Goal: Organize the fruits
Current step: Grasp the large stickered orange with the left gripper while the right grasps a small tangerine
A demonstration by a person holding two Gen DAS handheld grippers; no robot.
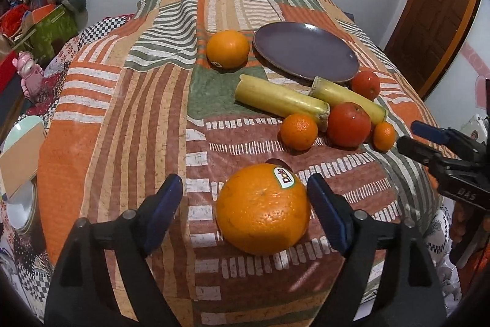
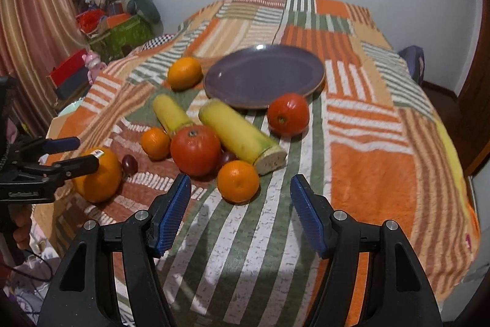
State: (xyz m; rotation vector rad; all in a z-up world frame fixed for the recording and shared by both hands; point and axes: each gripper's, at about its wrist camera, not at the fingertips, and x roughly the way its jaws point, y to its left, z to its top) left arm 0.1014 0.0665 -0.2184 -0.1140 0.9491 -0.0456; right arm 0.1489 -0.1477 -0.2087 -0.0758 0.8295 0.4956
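A large orange with a Dole sticker (image 1: 262,209) lies on the patterned cloth between the open fingers of my left gripper (image 1: 245,204); the right pad is close to it, the left pad apart. In the right wrist view the same orange (image 2: 98,176) sits at the left with the left gripper (image 2: 73,153) around it. My right gripper (image 2: 240,203) is open and empty, just short of a small mandarin (image 2: 238,180). Beyond lie two red tomatoes (image 2: 195,150) (image 2: 288,113), two yellow banana pieces (image 2: 242,135) (image 2: 171,113), another mandarin (image 2: 155,143), a far orange (image 2: 184,72) and an empty purple plate (image 2: 263,75).
Two dark grapes (image 2: 129,164) (image 2: 227,157) lie among the fruit. The table (image 2: 382,167) drops off at its right and near edges. Boxes and clutter (image 2: 116,29) stand by the wall at the far left, with a curtain (image 2: 36,29) beside them. A wooden door (image 1: 435,8) is at the right.
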